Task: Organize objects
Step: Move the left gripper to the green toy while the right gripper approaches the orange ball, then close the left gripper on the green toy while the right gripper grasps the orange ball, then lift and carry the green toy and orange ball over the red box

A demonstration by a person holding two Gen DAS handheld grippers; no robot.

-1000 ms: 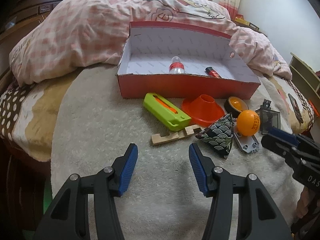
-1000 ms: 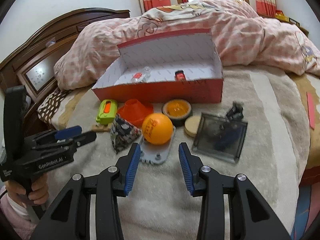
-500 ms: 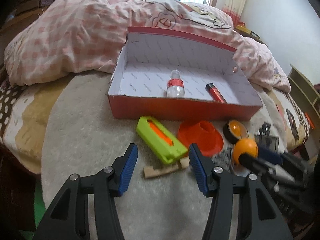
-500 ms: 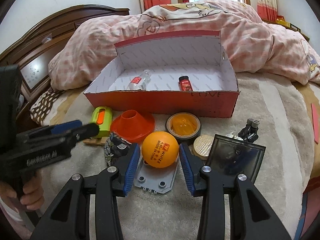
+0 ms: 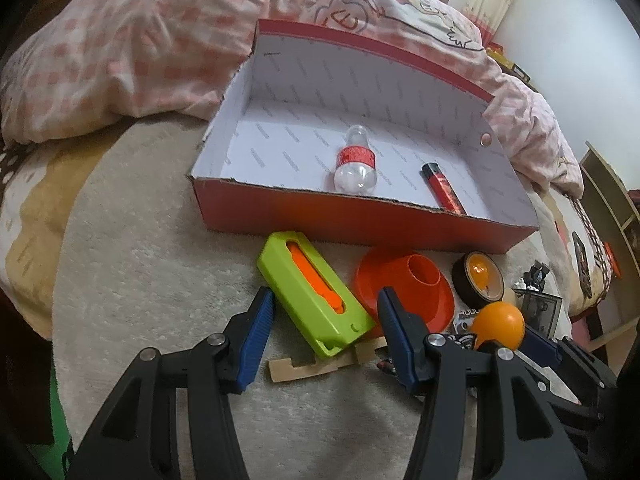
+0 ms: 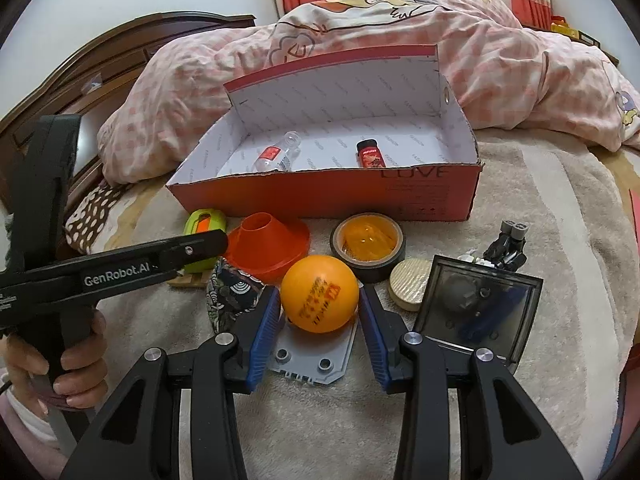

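Both open hand-held grippers nearer now: right [image 6: 319,312] astride printed orange ball [image 6: 319,293], "GenRobot.AI" left [image 5: 326,328] astride green case [image 5: 314,296].

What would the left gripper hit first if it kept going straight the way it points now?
Most likely the green case: it lies between the open fingers of the left gripper, its near corner resting over the wooden piece. Depth is uncertain; that lower piece could come first.

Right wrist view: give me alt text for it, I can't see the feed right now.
The right tongs sit open around an orange ball resting on a grey plate on the bed. Behind it lie a tape roll, an orange cone and an open red box holding a bottle. The left tongs reach in from the left.
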